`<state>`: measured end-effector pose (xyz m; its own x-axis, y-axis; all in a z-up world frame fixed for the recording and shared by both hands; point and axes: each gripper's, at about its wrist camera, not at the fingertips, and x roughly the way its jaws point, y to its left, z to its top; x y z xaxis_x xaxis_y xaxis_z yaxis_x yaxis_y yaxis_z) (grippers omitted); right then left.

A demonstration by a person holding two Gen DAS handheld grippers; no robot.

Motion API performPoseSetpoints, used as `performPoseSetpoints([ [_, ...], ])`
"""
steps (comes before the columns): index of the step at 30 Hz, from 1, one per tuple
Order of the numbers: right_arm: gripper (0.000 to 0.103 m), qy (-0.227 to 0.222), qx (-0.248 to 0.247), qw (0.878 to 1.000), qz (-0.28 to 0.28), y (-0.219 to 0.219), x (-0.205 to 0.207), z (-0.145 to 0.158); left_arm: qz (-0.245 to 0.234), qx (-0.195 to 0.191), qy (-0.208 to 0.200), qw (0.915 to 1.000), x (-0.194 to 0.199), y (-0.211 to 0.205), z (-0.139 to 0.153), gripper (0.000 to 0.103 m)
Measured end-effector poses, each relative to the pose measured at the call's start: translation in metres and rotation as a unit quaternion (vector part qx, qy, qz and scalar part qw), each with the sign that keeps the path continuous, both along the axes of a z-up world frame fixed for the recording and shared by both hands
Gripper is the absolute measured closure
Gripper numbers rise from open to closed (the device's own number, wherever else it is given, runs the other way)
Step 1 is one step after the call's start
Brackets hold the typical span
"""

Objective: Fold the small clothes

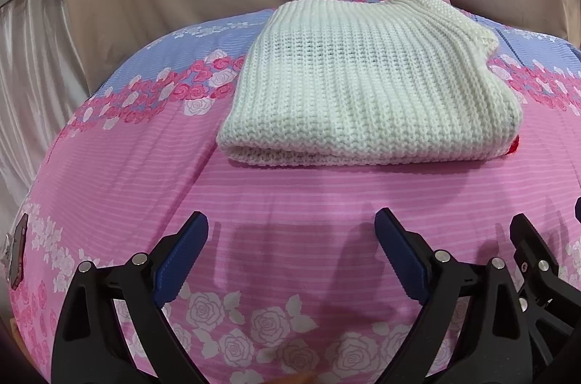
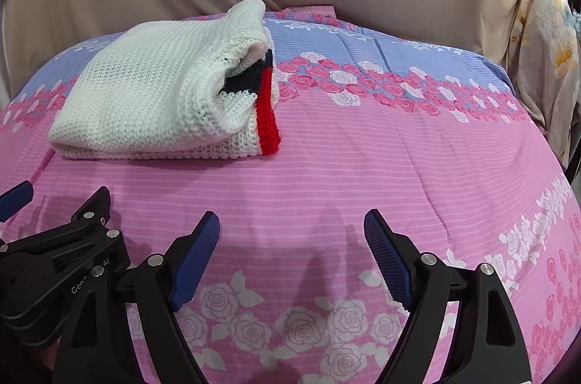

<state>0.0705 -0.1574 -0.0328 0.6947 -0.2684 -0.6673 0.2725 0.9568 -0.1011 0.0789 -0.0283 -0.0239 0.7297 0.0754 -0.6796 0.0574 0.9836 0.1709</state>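
Both claws (image 1: 290, 228) (image 2: 292, 228) gape empty, folded sweater (image 1: 363, 93) lying well beyond.

White sweater (image 2: 152, 93), red-navy stripes; pink-blue rose-print bedspread (image 2: 363, 166).

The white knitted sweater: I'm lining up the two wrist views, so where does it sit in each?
Left wrist view: the folded white sweater lies upper centre-right.
Right wrist view: the sweater lies upper left, its red stripe showing.
Shared landmark: the band of pink roses on the bedspread.
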Motion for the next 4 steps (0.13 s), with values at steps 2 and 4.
performPoseSetpoints([
  [2,0.023,0.0,0.0,1.0,0.0,0.001,0.0005,0.0001,-0.001,0.0,-0.001,1.0,-0.0001,0.0007,0.0002,0.013],
  [4,0.023,0.0,0.0,1.0,-0.001,0.0007,0.0003,0.0001,-0.001,0.0,-0.001,1.0,0.0001,0.0007,0.0005,0.013],
])
